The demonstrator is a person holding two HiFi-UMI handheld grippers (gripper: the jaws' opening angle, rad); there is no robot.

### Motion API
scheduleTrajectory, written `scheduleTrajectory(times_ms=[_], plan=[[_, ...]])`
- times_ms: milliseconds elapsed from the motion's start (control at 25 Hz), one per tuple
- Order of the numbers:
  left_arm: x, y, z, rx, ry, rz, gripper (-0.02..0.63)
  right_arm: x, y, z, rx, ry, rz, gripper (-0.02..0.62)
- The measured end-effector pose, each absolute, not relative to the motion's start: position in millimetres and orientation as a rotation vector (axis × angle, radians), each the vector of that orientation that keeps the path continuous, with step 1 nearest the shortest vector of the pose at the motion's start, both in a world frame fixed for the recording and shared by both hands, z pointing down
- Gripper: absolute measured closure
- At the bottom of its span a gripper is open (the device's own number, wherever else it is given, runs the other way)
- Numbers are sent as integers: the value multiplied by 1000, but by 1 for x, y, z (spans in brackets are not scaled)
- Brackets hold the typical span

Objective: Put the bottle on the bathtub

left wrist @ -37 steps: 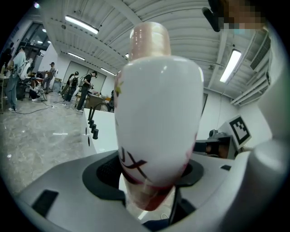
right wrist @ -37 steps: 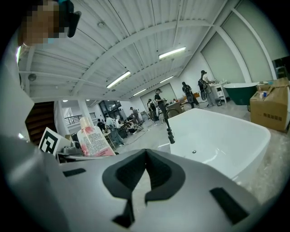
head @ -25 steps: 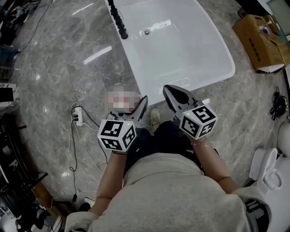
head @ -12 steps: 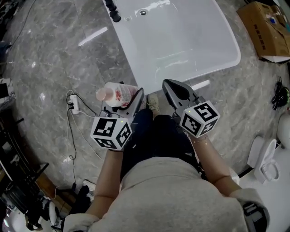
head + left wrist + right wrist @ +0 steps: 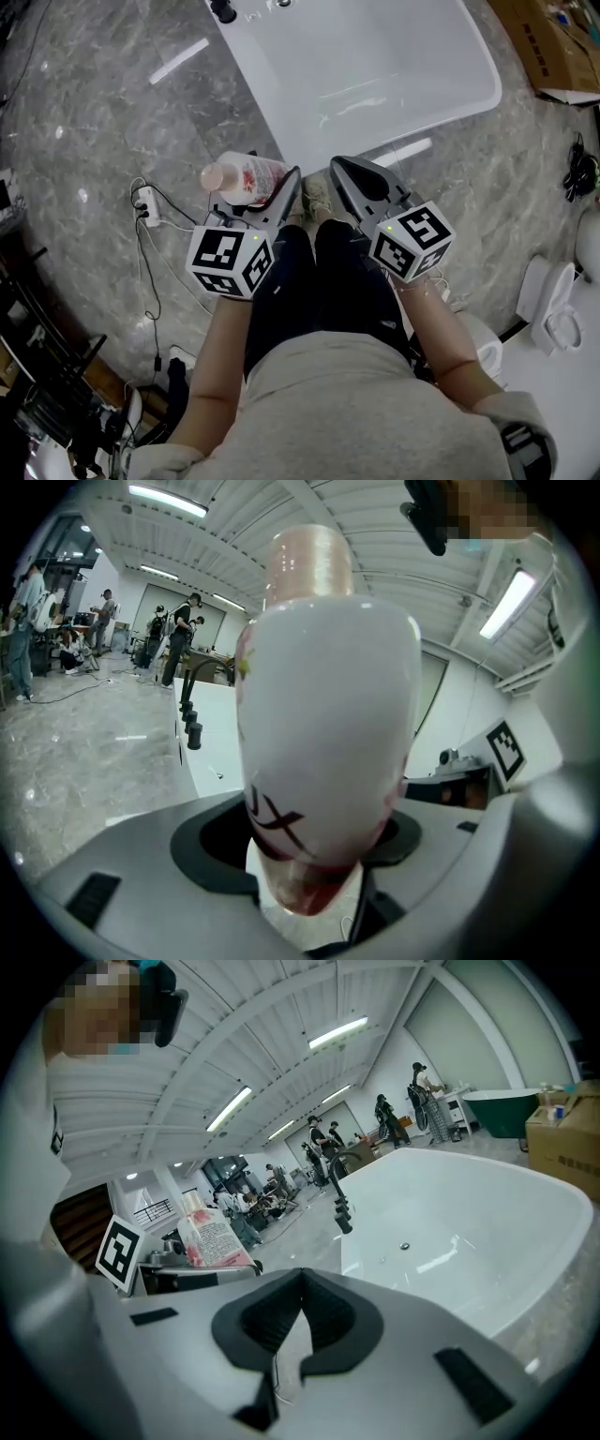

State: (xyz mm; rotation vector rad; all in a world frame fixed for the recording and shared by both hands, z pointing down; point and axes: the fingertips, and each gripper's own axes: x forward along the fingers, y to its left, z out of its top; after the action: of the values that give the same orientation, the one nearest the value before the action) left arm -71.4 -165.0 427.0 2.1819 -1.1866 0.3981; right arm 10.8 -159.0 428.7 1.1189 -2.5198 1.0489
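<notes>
— What do the gripper views add to the head view?

— A strip-lit hall with people standing (image 5: 178, 635). The head view shows only the grey marble floor (image 5: 112, 112) and the white oval bathtub (image 5: 375, 66).

— The grippers?

— The left gripper (image 5: 264, 192) clamps the white pink-capped plastic bottle (image 5: 323, 724) above the floor, beside the tub. The right gripper (image 5: 300, 1283) has its jaws together, empty.

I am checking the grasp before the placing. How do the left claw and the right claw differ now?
The left claw is shut on the bottle; the right claw is shut on nothing, jaws touching. The bottle fills the left claw's own view; the right claw's view is open onto the bathtub. Both carry a marker cube and point toward the bathtub.
</notes>
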Motion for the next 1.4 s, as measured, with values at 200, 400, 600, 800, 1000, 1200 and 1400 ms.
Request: scheduleTrajectory(times_ms=[200, 400, 600, 800, 1000, 1200, 1400], plan=[[-77, -164, 442, 2182, -1166, 420, 311, 2, -156, 438, 1120, -2515, 1082, 597], [-82, -178, 465, 2168, -1167, 444, 311, 0, -173, 454, 1151, -2505, 1080, 597], [-83, -199, 489, 2161, -1171, 472, 311, 0, -194, 471, 1164, -2510, 1069, 597], [-82, -224, 517, 2141, -1192, 481, 311, 7, -216, 496, 1183, -2487, 1036, 597], [-83, -244, 545, 2105, -1231, 487, 311, 8, -233, 516, 1175, -2479, 1015, 597], [-81, -275, 562, 2134, -1274, 492, 311, 15, -257, 543, 1182, -2431, 842, 597], [-82, -303, 575, 2146, -1332, 491, 310, 25, -272, 560, 1196, -2423, 834, 597]])
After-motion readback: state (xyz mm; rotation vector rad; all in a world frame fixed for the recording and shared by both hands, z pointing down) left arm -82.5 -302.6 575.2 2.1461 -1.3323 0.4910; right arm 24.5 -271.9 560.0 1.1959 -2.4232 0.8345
